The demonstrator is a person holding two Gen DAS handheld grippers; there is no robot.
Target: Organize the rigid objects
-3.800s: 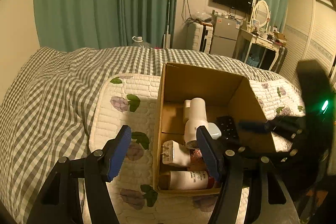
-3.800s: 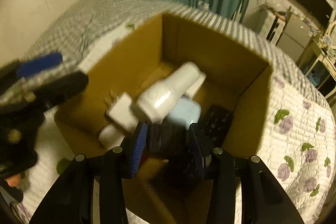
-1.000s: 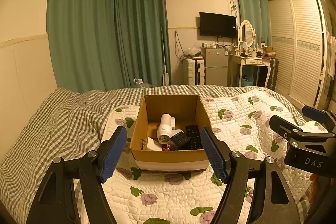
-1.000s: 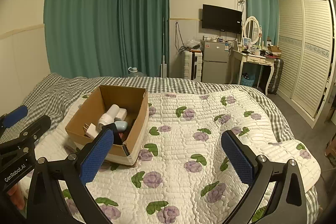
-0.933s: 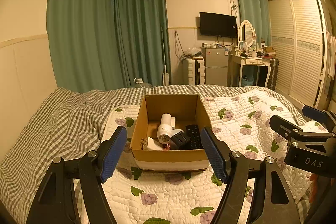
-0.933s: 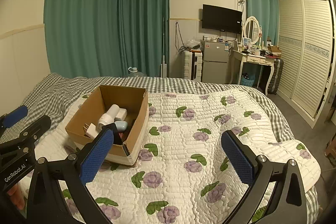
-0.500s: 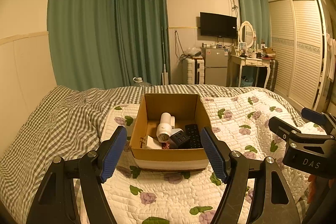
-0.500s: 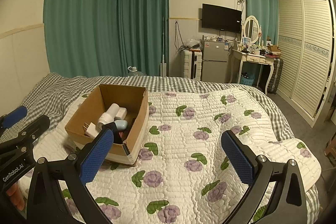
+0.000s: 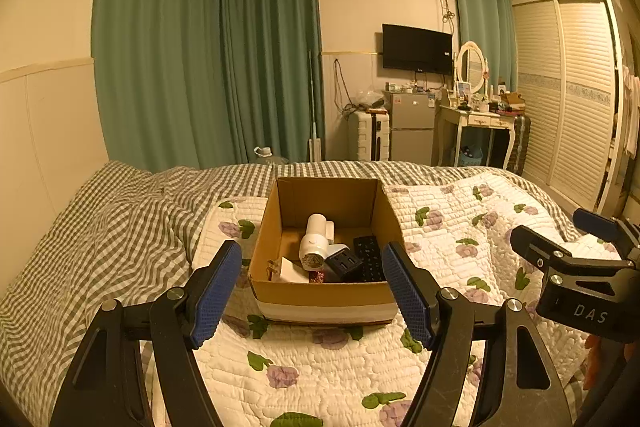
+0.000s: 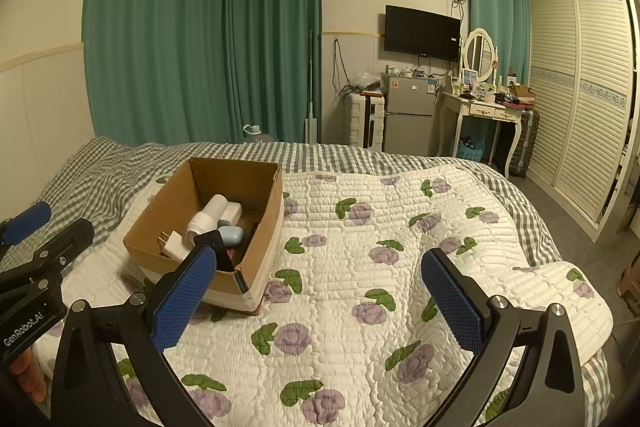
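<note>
While the left view shows the remote point(image 9: 369, 259), the right hides it.

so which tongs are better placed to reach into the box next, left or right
Left, probably. The left tongs are open and empty with the cardboard box centred between their fingers. The right tongs, also open and empty, face bare quilt, with the box off to their left side.

Left hand-held gripper point(image 9: 312, 293) and right hand-held gripper point(image 10: 318, 301) both gape wide, holding nothing.
</note>
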